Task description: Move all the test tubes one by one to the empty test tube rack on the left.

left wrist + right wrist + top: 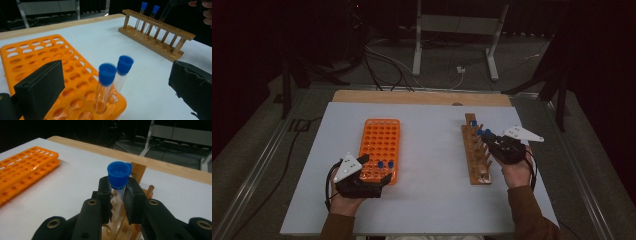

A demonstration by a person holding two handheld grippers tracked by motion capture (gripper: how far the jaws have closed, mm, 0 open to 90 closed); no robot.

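- Dark surroundings frame a white desk on which an orange rack and a wooden rack are set well apart.
- A blue-capped tube is clamped upright by the right hand-held gripper, directly above the wooden rack.
- The left hand-held gripper is held wide open around two capped tubes standing in the orange rack's near corner.

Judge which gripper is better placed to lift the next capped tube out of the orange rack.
Left. The left gripper hangs open at the near end of the orange rack, its jaws flanking the two blue-capped tubes. The right gripper is shut on a tube over the wooden rack.
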